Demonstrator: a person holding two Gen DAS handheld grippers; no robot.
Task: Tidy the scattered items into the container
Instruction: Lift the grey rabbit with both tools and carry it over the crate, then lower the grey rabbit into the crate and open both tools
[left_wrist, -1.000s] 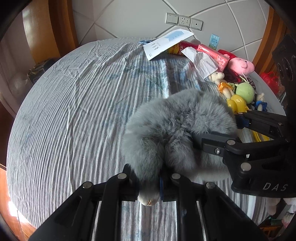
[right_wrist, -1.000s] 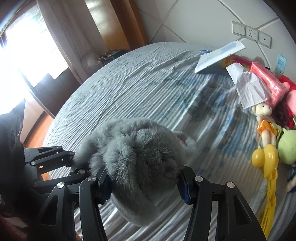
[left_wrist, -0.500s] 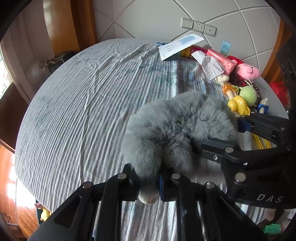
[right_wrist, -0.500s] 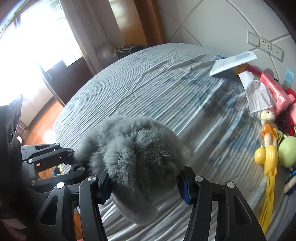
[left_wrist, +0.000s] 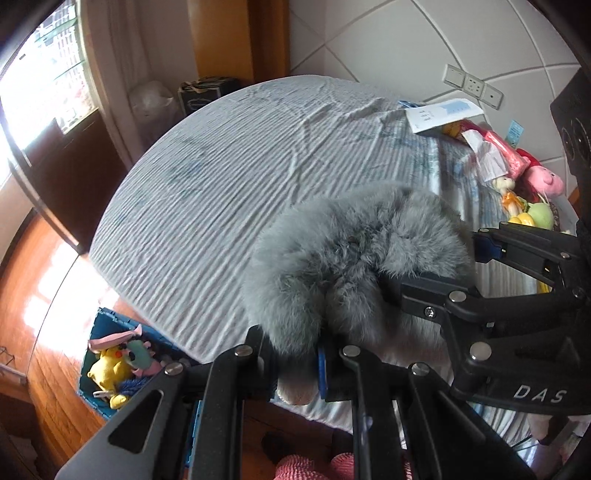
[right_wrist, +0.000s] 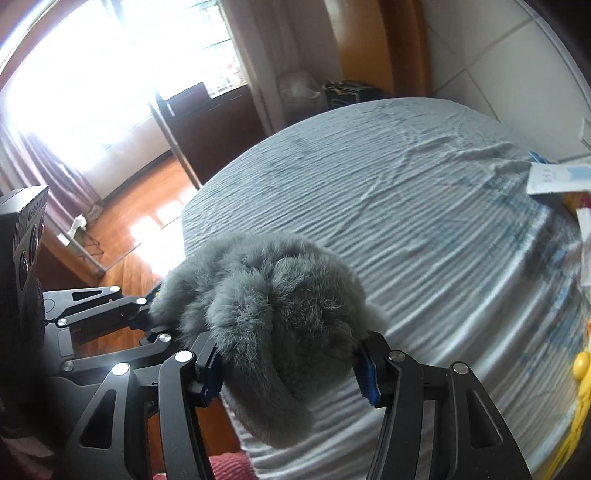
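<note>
Both grippers hold the same grey furry plush toy (left_wrist: 354, 258) above the near edge of the bed (left_wrist: 229, 192), which is covered in a striped, wrinkled sheet. The left gripper (left_wrist: 295, 360) has its two fingers pinched on a narrow limb of the toy — a pale paw end pokes out below the blue pads. The right gripper (right_wrist: 288, 363) has its fingers spread wide around the toy's bulky body, pressing into the fur on either side; in the left wrist view it comes in from the right, marked "DAS". The toy hangs partly past the mattress edge, over the wooden floor (left_wrist: 48, 295). Down on that floor, beside the bed, sits a blue container (left_wrist: 96, 334) already holding soft toys, among them a yellow plush (left_wrist: 107, 369) and a green-and-pink one (left_wrist: 140, 356). At the far side of the bed, by the tiled wall, lie more scattered items: a white paper sheet (left_wrist: 441, 114), a pink pig plush (left_wrist: 543, 181), a small doll (left_wrist: 508, 192) and a green round toy (left_wrist: 540, 216). Bright window light falls at left.
</note>
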